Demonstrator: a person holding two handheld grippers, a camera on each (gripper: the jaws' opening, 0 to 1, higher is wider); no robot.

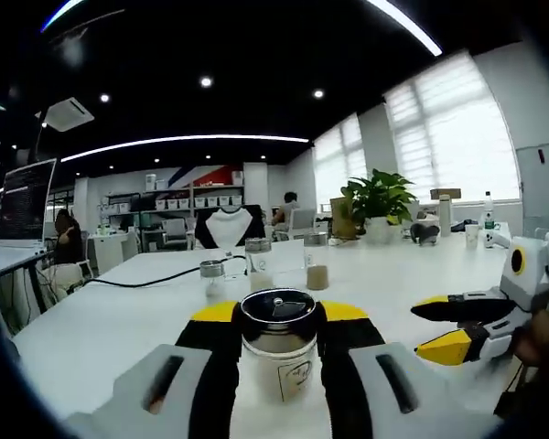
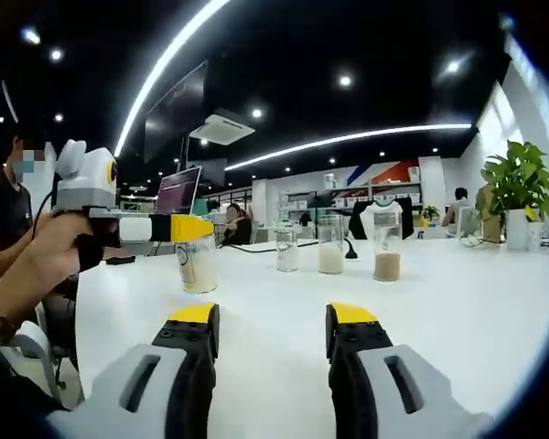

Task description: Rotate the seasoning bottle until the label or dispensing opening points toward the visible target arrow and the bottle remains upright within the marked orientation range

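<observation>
Two tongs: we hold one in each hand over a long white table (image 1: 110, 320).
Left tongs (image 1: 279, 315): pinching the seasoning bottle (image 1: 279, 352) between both jaws, high up by its dark cap; we judge the grip is set there so a turn of the wrist spins the bottle without tipping it.
Right tongs (image 2: 273, 320): spread wide with nothing between the jaws, held low above the table and apart from the bottle; in the left gripper view they come in from the right, jaws parted, so we take them to be waiting in reserve.
Seasoning bottle, place: upright on the table, near us, just in front of the left tongs; in the right gripper view it stands at the left, under the yellow jaw tips.
Label: a pale label with a small dark mark faces the left camera; we cannot read it.
Target arrow: we cannot make one out on the table.
Other jars (image 2: 330, 245): three glass jars stand in a row farther back, two with pale or brown powder, well apart from the bottle.
Cable (image 1: 151, 279): a dark cord crosses the table behind them.
Writing: none readable anywhere.
</observation>
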